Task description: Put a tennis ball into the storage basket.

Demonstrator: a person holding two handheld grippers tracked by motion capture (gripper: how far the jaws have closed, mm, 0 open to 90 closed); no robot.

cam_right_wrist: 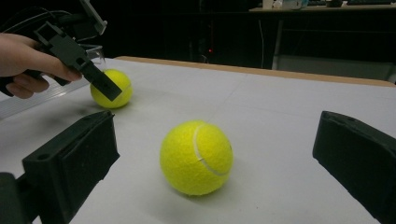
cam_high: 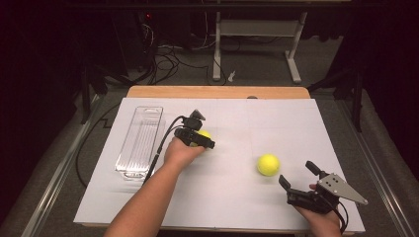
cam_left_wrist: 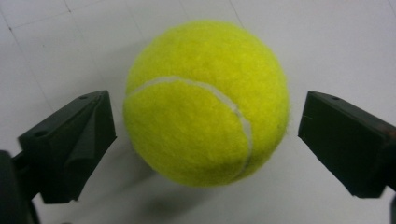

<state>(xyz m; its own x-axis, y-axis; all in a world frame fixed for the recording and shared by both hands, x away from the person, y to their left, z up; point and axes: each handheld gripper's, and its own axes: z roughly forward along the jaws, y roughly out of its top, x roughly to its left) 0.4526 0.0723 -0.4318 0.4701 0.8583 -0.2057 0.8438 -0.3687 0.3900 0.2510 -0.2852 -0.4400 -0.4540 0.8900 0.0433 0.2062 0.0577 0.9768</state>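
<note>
Left claw (cam_high: pixel 203 139) sits over the first ball (cam_left_wrist: pixel 205 100), left of the counter's (cam_high: pixel 296 128) centre; its jaws flank the ball with a narrow gap on each side, pads not touching. No grip yet. The second ball (cam_high: pixel 268 165) rests right of centre, nearer the front edge, well apart from the first, with bare surface all round it. Right claw (cam_high: pixel 296 175) lies near the front right corner, jaws spread wide, empty, facing that ball. A clear tray (cam_high: pixel 141 140) lies along the left edge, just beside the left hand (cam_high: pixel 180 150).
</note>
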